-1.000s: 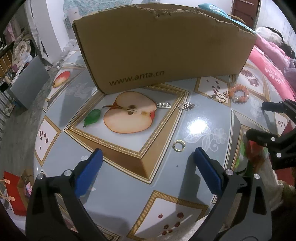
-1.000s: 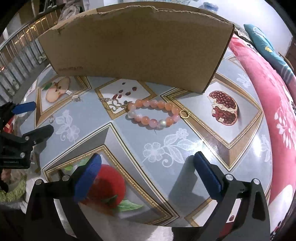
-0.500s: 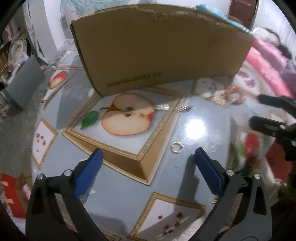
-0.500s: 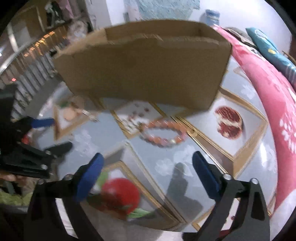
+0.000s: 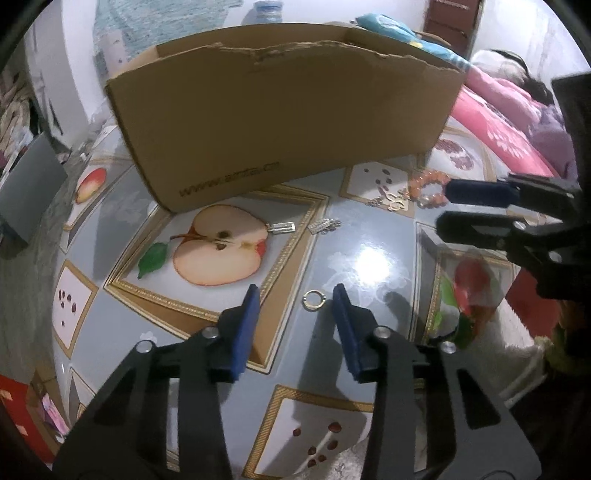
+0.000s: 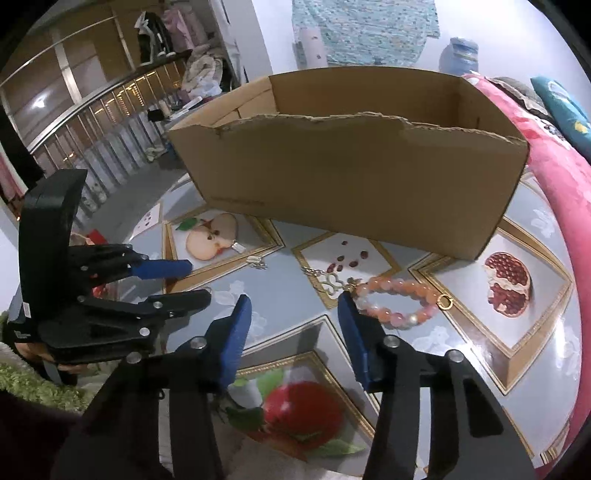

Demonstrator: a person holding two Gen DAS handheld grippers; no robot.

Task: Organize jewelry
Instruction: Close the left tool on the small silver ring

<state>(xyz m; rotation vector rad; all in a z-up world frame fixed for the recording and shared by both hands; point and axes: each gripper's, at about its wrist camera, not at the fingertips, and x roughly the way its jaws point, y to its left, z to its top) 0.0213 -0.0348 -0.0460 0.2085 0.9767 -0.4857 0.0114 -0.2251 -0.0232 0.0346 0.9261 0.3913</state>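
Ring (image 5: pixel 314 299) lies flat on the worktop (image 5: pixel 369 229) just ahead of the left gripper (image 5: pixel 295 301), between its half-open fingers (image 5: pixel 248 314), which have just been closing and hold nothing; right gripper (image 6: pixel 293 314) likewise empty.

A lived-in home, apparently a bedroom or bed-sitting room. A pink quilt (image 6: pixel 554 192) with pillows (image 6: pixel 561 107) lies at 2 o'clock in the right wrist view, alongside a table (image 6: pixel 288 291) under a glossy fruit-print cloth. Clothes hang and lie heaped on a shelf (image 6: pixel 166 40) at 11 o'clock, above a glass-fronted cabinet (image 6: pixel 107 122). A patterned cloth (image 6: pixel 365 29) hangs on the white wall at 12. A cardboard box (image 6: pixel 351 166) stands on the table.
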